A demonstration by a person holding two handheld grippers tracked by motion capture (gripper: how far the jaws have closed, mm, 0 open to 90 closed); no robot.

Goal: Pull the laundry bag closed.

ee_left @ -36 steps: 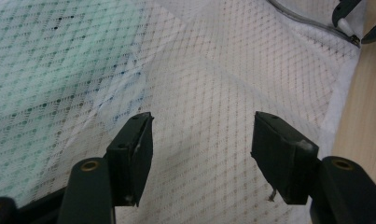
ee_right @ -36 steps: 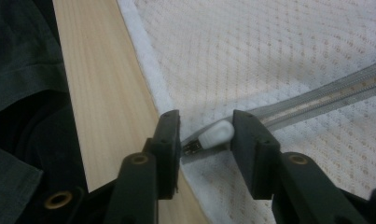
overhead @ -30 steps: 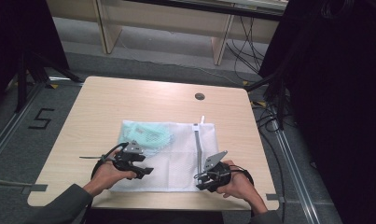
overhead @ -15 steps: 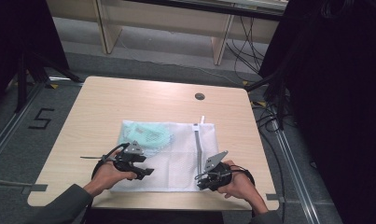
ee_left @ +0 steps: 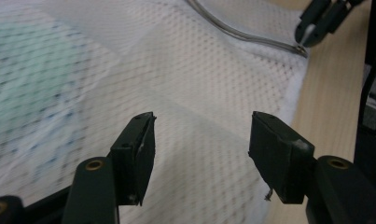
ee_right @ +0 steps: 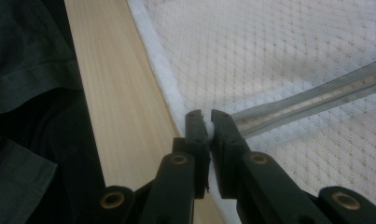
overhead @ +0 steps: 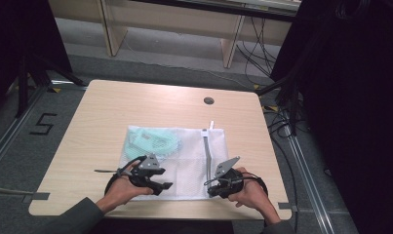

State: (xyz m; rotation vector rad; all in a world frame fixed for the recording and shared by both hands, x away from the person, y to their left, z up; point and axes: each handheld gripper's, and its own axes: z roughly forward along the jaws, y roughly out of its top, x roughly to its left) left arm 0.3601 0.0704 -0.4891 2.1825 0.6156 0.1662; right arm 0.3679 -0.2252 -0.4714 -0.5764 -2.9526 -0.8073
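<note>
A white mesh bag (overhead: 189, 161) lies flat on the table with a pale green garment (overhead: 150, 141) inside its left part. A grey zipper (overhead: 207, 148) runs down its right side. My left gripper (overhead: 162, 186) hovers over the bag's near edge. Its jaws stand open above the mesh (ee_left: 199, 70) with nothing between them (ee_left: 202, 154). My right gripper (overhead: 211, 191) sits at the bag's near right corner. It is shut on the white hem (ee_right: 205, 125), where the zipper (ee_right: 316, 95) ends. In the left gripper view the right gripper (ee_left: 307, 35) touches the zipper's end.
The light wood table (overhead: 135, 107) has a round cable hole (overhead: 208, 101) at the back. Its near edge (ee_right: 115, 93) lies just behind the bag's hem, beside a dark sleeve (ee_right: 27, 70). Cables and dark curtains stand to the right of the table.
</note>
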